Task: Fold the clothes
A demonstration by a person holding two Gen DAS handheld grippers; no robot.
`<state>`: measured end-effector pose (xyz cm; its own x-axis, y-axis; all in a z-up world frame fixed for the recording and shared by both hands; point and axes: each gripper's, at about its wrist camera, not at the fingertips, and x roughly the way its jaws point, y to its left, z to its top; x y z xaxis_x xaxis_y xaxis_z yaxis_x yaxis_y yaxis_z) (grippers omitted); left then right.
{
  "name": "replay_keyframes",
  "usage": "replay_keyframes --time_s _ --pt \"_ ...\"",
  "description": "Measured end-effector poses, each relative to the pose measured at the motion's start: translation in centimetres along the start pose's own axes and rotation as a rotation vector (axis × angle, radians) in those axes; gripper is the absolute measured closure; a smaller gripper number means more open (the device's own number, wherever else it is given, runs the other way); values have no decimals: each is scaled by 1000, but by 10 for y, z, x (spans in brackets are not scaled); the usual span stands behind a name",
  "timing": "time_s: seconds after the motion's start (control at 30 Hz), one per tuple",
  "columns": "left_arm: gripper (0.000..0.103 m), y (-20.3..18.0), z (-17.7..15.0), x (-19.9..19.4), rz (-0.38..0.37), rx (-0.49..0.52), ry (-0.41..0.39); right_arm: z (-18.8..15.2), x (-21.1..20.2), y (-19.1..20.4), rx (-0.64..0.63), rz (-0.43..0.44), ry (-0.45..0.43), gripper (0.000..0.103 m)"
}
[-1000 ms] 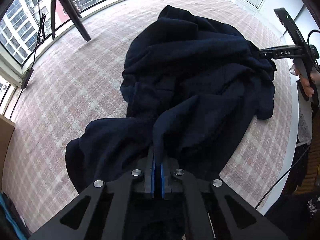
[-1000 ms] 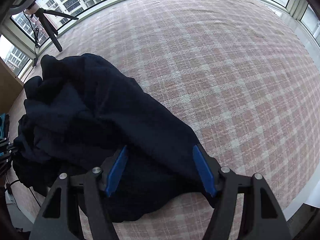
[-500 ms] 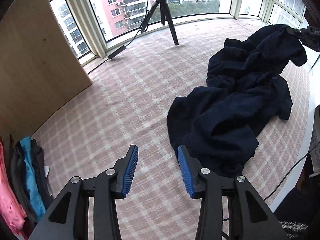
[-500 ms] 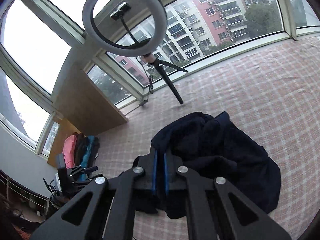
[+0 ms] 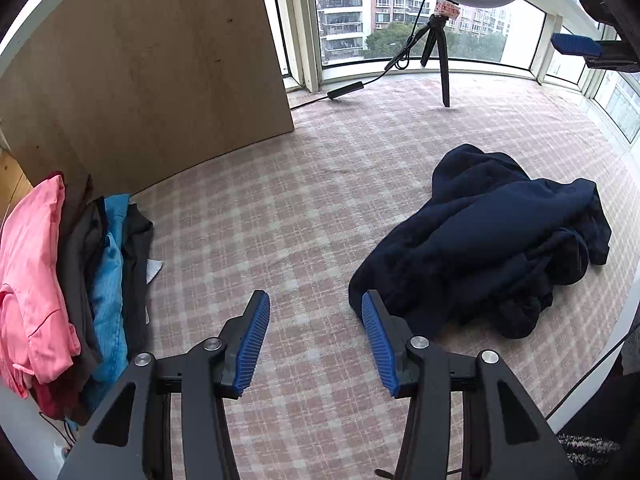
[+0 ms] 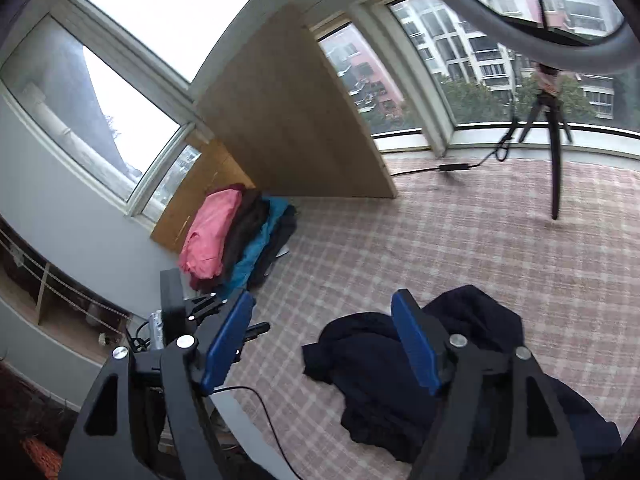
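Note:
A dark navy garment [image 5: 488, 240] lies crumpled in a heap on the pink plaid cloth [image 5: 304, 216]; it also shows in the right wrist view [image 6: 384, 376]. My left gripper [image 5: 316, 340] is open and empty, low over the cloth just left of the heap. My right gripper [image 6: 320, 344] is open and empty, raised above the heap; one of its blue pads [image 5: 576, 45] shows at the top right of the left wrist view.
A pile of clothes, pink [image 5: 28, 272], grey and blue [image 5: 108, 296], leans at the left edge against a wooden board [image 5: 160, 68]. A ring light on a tripod [image 5: 440, 48] stands at the back by the windows, its cable [image 5: 348, 90] on the cloth.
Both grippers let go of the navy garment and opened. The garment dropped into a heap. Both grippers pulled back and turned toward the clothes pile and board.

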<state>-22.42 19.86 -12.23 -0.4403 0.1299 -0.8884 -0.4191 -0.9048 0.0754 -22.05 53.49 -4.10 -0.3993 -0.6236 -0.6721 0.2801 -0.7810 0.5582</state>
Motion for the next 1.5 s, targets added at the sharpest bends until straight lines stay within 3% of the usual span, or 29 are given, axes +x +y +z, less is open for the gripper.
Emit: replay_keyframes --time_s 0.07,0.13,0.2,0.27,0.43,0.47,0.5,0.53,0.63,0.77,0.87,0.93,1.0,1.03,1.1,1.2,1.33,1.47,1.5 --pt "55 -12 9 10 -40 30 13 -15 -20 -51 66 -157 -31 32" --pt "54 -33 20 23 -97 79 26 -42 -21 -99 103 -300 49 32" --pt "44 -60 31 38 -168 148 41 -68 -21 -147 139 -442 132 32" --pt "41 -87 40 55 -219 218 69 -95 -18 -187 185 -505 212 32" --pt "42 -140 55 95 -237 360 134 -128 -16 -232 222 -531 217 32" --pt "61 -145 57 100 -257 366 149 -133 -16 -228 215 -510 227 34" --pt "95 -148 56 102 -296 371 172 -138 -16 -224 209 -488 238 54" --pt "101 -149 53 100 -313 378 181 -143 -15 -220 203 -465 249 82" --pt "101 -144 41 84 -304 394 163 -162 -22 -200 169 -438 265 90" --pt "101 -124 20 56 -370 340 171 -187 -44 -179 200 -361 259 90" --pt "100 -117 -1 42 -403 334 205 -208 -42 -170 179 -380 374 89" --pt "97 -110 1 36 -368 330 193 -223 -40 -164 165 -393 452 82" --pt "95 -104 3 29 -332 326 181 -215 -58 -168 196 -390 370 81" --pt "91 -100 5 26 -314 324 175 -211 -67 -171 213 -388 327 75" --pt "76 -93 7 20 -278 320 163 -198 -83 -175 218 -412 223 63" --pt "63 -90 34 23 -242 325 103 -182 -78 -181 170 -439 205 60" --pt "53 -113 66 53 -310 374 106 -170 -72 -185 144 -440 209 60" --pt "53 -144 71 88 -331 463 162 -161 -67 -189 133 -429 220 59" --pt "69 -150 71 96 -327 466 184 -161 -63 -188 134 -437 220 58"
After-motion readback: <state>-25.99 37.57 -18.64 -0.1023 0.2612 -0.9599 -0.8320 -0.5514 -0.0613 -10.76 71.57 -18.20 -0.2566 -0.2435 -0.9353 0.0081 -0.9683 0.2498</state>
